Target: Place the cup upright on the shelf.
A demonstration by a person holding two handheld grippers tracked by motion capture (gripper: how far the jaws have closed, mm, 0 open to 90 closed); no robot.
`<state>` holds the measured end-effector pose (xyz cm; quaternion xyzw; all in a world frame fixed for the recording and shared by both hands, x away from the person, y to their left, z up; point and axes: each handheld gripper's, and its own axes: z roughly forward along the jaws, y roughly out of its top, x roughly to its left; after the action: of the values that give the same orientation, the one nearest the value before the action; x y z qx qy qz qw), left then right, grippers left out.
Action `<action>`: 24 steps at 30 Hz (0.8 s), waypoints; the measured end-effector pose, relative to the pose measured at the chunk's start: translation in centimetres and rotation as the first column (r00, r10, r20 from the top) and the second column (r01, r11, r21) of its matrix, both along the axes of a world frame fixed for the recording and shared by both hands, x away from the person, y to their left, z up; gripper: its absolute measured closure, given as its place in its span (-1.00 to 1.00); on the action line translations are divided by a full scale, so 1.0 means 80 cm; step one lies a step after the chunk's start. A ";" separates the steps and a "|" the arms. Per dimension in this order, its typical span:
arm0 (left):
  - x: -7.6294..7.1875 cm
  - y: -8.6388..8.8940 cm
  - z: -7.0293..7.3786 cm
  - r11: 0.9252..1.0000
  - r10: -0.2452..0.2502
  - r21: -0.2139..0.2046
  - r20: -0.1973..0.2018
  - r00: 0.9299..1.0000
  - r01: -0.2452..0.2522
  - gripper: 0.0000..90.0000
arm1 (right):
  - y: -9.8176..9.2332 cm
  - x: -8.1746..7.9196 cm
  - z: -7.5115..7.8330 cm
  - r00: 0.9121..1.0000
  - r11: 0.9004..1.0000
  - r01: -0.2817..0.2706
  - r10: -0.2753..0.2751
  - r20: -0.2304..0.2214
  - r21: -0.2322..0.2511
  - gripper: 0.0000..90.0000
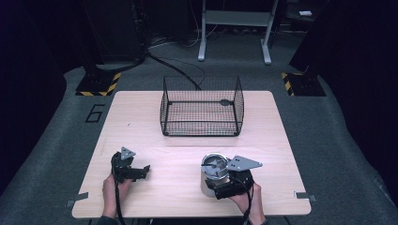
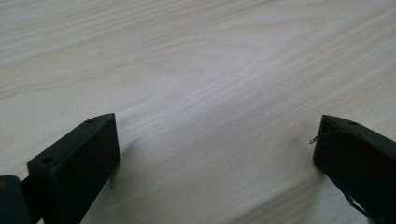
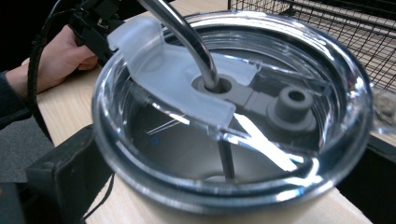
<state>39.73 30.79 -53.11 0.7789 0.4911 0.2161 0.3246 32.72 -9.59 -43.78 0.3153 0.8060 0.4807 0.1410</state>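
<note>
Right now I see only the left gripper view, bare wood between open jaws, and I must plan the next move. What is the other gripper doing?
Observer: The right gripper has its jaws on either side of a steel tumbler that stands near the front edge of the table.
Operator: Is the tumbler open on top?
Observer: No. A clear lid covers it, with a metal straw through its hole.
Operator: Anything else on the table?
Observer: A black wire basket stands at the far side, about mid-width, well apart from the tumbler.
</note>
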 end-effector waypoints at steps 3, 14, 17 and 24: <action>0.000 0.000 0.000 1.000 -0.003 -0.003 -0.003 1.000 0.003 -0.99 | 0.005 0.005 -0.002 1.000 1.000 -0.001 0.001 -0.001 -0.002 -1.00; 0.000 0.001 0.001 1.000 -0.007 -0.001 -0.013 1.000 0.007 -0.99 | 0.014 0.011 -0.002 1.000 1.000 0.021 -0.021 0.014 0.004 -1.00; 0.000 0.000 0.000 1.000 -0.005 -0.003 -0.009 1.000 0.005 -0.99 | 0.015 0.012 -0.003 1.000 1.000 0.020 -0.020 0.020 0.000 -1.00; 0.000 0.001 0.001 1.000 -0.008 -0.001 -0.013 1.000 0.008 -0.99 | 0.016 0.008 -0.002 0.999 1.000 0.029 -0.029 0.039 -0.003 -0.95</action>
<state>39.71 30.84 -53.04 0.7821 0.4904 0.2094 0.3224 33.40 -8.28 -43.96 0.3172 0.7993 0.4832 0.1643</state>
